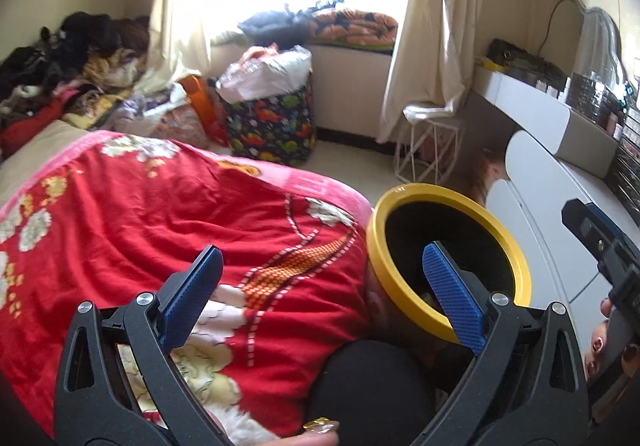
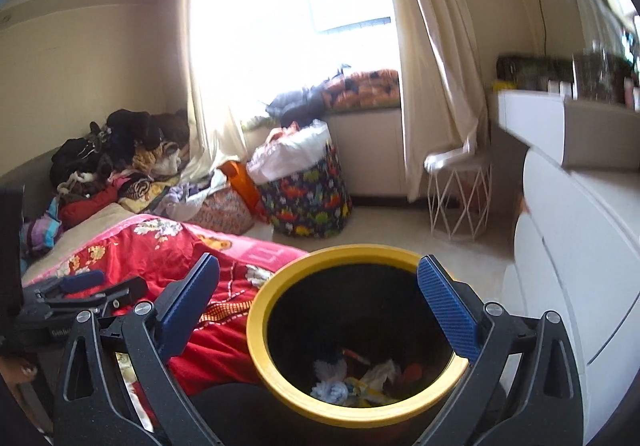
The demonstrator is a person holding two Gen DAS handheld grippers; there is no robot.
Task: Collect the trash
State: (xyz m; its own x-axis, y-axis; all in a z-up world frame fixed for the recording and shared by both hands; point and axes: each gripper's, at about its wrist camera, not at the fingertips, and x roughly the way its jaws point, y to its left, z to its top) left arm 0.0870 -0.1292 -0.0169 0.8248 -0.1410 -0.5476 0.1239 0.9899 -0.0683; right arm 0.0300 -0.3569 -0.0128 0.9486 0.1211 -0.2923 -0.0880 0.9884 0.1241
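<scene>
Trash (image 2: 360,378) inside yellow-rimmed bin (image 2: 276,286)

Your right gripper (image 1: 596,242) enters the left wrist view only at the right edge, its jaws cut off, with your fingers (image 1: 600,350) half out of frame beneath it. In the right wrist view, your left gripper (image 2: 80,286) is partly hidden behind the near blue finger. The trash (image 2: 360,378) at the bottom of the yellow-rimmed bin (image 2: 256,330) is too jumbled to name piece by piece. The dresser top (image 2: 560,94) at right is motion-blurred; its clutter cannot be identified. The window (image 2: 300,6) is washed out by glare.
</scene>
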